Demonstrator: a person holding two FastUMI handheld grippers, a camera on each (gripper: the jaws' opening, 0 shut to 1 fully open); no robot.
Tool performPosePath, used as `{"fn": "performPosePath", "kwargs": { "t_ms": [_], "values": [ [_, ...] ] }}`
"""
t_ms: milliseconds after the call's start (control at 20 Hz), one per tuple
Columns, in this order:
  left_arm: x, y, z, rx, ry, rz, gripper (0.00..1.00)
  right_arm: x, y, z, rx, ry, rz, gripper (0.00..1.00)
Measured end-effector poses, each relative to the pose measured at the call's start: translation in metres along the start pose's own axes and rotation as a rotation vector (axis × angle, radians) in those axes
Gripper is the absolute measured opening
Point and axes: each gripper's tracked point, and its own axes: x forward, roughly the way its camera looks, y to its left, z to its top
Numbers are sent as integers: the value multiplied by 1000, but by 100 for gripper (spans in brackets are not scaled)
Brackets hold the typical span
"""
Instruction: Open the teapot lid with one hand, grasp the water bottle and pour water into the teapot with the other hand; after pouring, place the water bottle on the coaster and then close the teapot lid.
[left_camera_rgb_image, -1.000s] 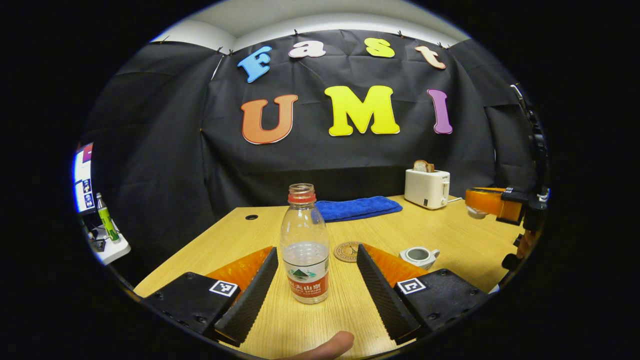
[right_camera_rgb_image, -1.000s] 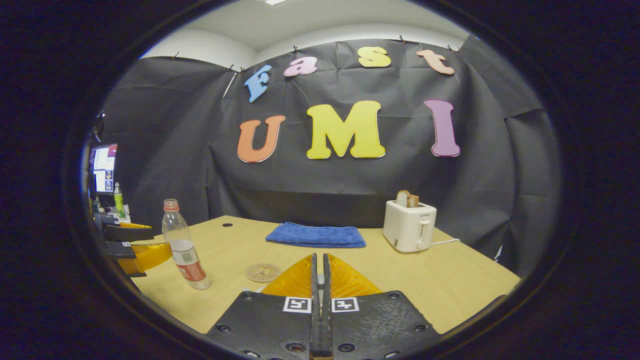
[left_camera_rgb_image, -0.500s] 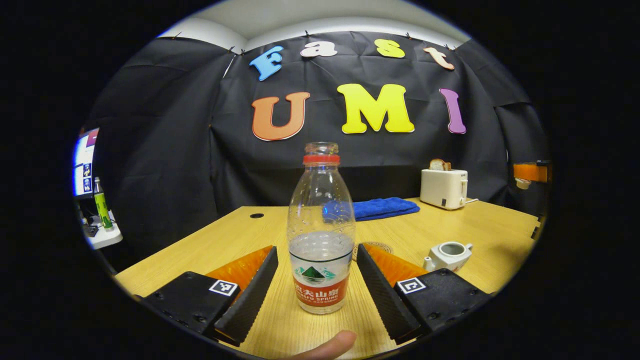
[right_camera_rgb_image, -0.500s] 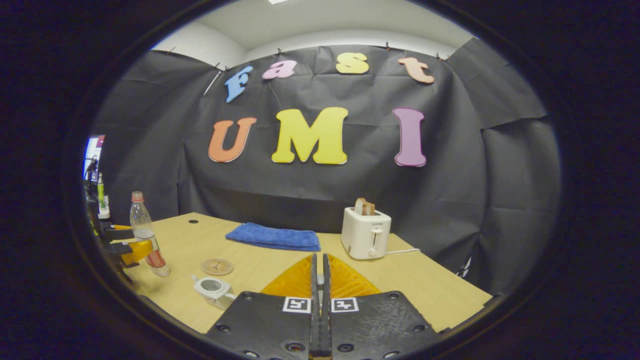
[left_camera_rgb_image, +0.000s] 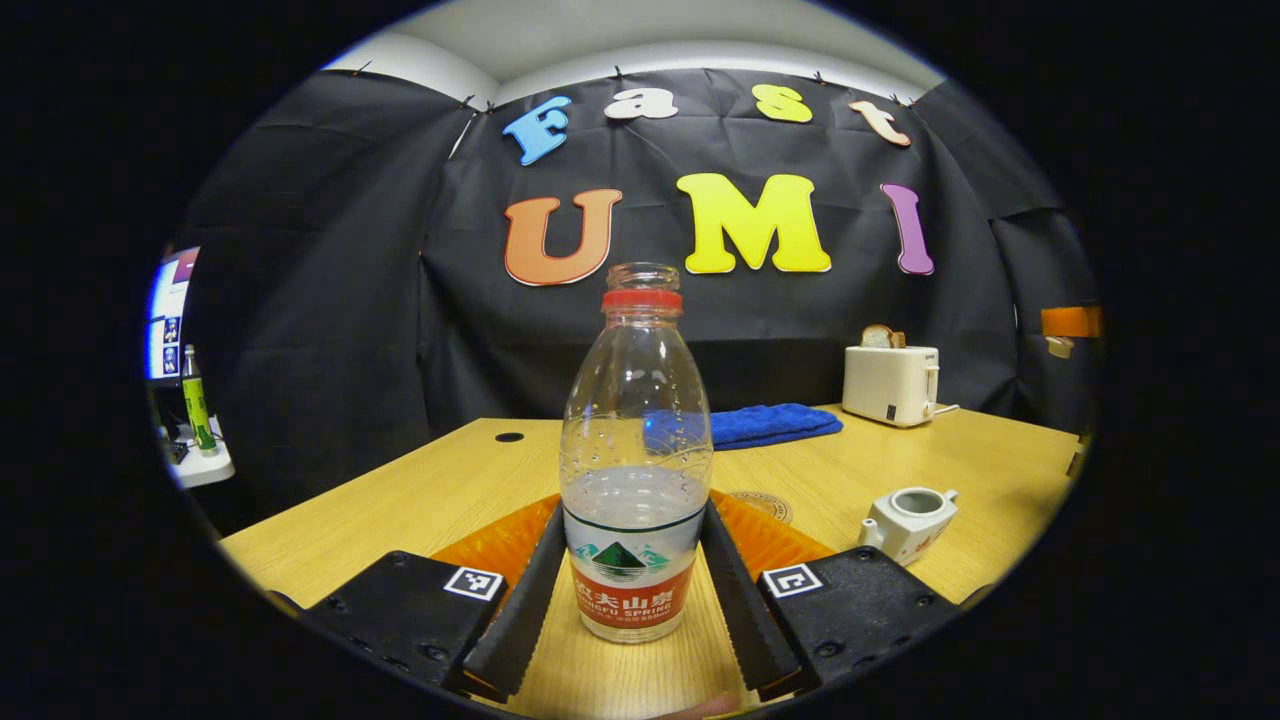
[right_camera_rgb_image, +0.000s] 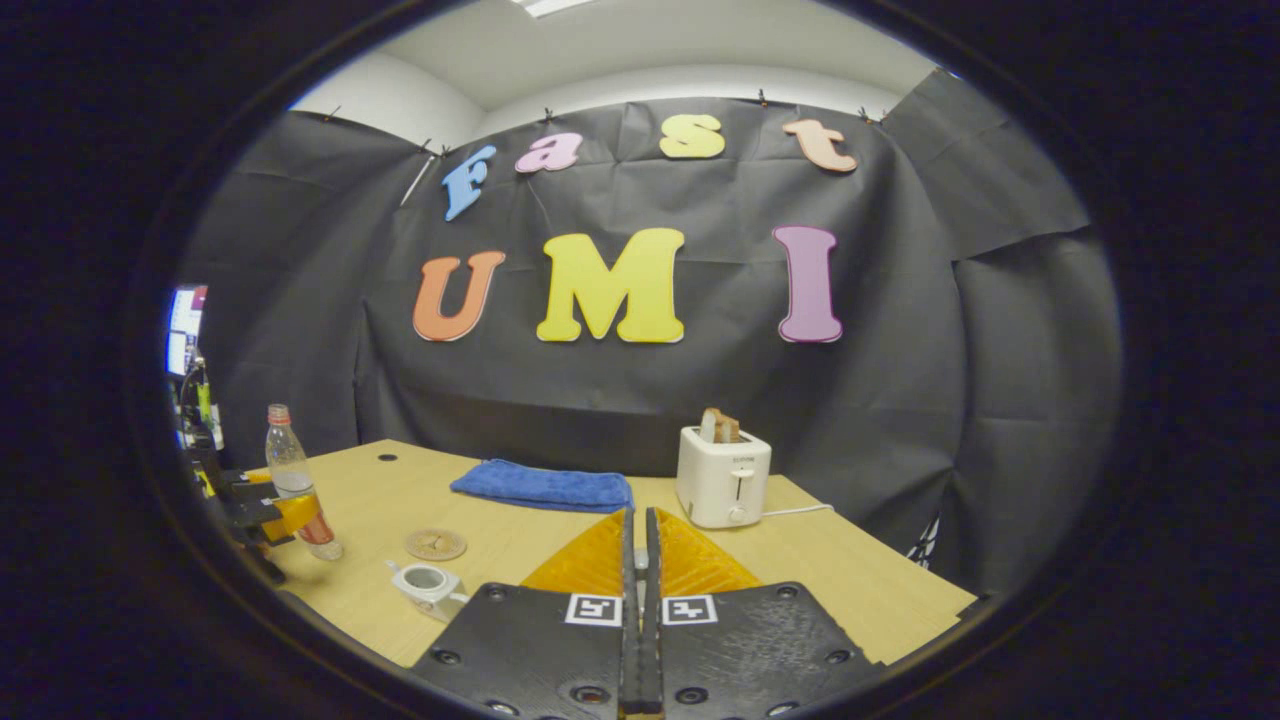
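Gripping water bottle (left_camera_rgb_image: 636, 480) in left gripper (left_camera_rgb_image: 632, 590), teapot (left_camera_rgb_image: 908, 518) near table (left_camera_rgb_image: 1010, 470) edge

On my table (left_camera_rgb_image: 450, 490), the water bottle (left_camera_rgb_image: 637, 470) stands upright, the coaster (left_camera_rgb_image: 762, 505) just behind it, the teapot (left_camera_rgb_image: 908, 518) right, towel (left_camera_rgb_image: 770, 423) and toaster (left_camera_rgb_image: 890, 383) farther back.

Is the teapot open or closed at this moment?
Open: the teapot has no lid on it, and its round opening shows on top in both gripper views.
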Motion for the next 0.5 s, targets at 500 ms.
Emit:
{"fn": "performPosePath", "kwargs": {
  "t_ms": [500],
  "values": [
    [-15, -11, 28, 587, 65, 89, 78, 0, -2, -6, -33, 29, 2, 0]
  ]
}}
